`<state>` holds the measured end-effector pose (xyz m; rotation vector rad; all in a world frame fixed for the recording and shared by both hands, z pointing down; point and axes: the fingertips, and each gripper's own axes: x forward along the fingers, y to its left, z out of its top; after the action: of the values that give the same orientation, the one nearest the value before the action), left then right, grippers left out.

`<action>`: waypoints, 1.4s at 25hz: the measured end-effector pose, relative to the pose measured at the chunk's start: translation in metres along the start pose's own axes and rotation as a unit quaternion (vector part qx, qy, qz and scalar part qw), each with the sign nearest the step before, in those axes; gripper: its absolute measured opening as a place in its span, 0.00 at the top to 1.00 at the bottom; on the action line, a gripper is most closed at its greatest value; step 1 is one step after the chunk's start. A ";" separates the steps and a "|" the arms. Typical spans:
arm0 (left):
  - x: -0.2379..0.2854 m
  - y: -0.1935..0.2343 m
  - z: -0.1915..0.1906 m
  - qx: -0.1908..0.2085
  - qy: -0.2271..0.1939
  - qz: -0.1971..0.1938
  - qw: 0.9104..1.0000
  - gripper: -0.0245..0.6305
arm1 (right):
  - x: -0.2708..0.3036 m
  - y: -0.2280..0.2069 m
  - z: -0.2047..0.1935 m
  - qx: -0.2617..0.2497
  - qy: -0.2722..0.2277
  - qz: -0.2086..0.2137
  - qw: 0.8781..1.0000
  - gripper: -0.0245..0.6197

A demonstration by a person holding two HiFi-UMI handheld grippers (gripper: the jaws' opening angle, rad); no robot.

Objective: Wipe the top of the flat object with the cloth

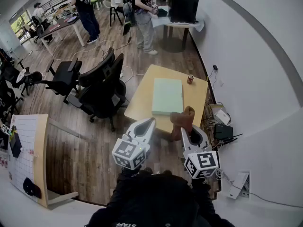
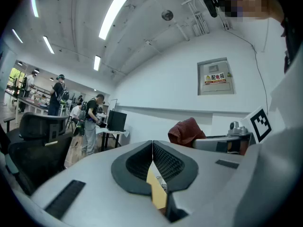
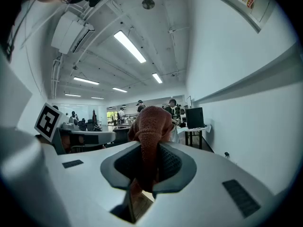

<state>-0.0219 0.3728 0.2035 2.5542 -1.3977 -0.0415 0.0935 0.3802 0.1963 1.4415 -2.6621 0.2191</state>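
Both arms reach forward, side by side, dark sleeves at the bottom of the head view. The left gripper [image 1: 149,123] points at the near edge of the table [image 1: 138,103]. The right gripper [image 1: 188,129] is just beside it, a little nearer the wall. Both gripper views look out level across the room, with the ceiling lights in frame.

Left jaws are pressed together with nothing between them. Right jaws are clenched on the cloth [image 3: 150,122], a reddish-brown knit that stands bunched above the jaw tips.

The flat object [image 1: 167,96] is a pale green slab lying on the light wooden table, long side running away from the person. Seen from the head, the cloth overlaps the table's near edge by the slab's near right corner — touching or not, cannot tell.

A red can [image 1: 190,79] stands near the table's far right corner, apart from the slab. The right table edge runs close to the white wall, with cables and adapters on the floor between. Black office chairs [image 1: 102,86] crowd the left side. Open wood floor lies in front.

Wall panel label [image 2: 216,79]: a warning triangle and Chinese characters — too small to read for certain.
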 end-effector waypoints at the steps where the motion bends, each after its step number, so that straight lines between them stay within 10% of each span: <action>1: -0.002 0.003 0.002 -0.001 0.001 0.003 1.000 0.91 | 0.001 0.003 0.000 -0.002 0.001 0.001 1.000 0.83; 23: -0.032 0.068 -0.034 -0.025 0.046 -0.001 0.999 0.91 | 0.041 0.036 -0.028 0.044 0.013 -0.020 0.999 0.82; 35: 0.042 0.106 -0.060 -0.051 0.082 0.003 0.995 0.91 | 0.103 -0.022 -0.057 0.060 0.060 -0.035 0.996 0.82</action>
<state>-0.0790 0.2938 0.2883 2.4105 -1.3068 0.0937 0.0570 0.2939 0.2703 1.5023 -2.5377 0.4515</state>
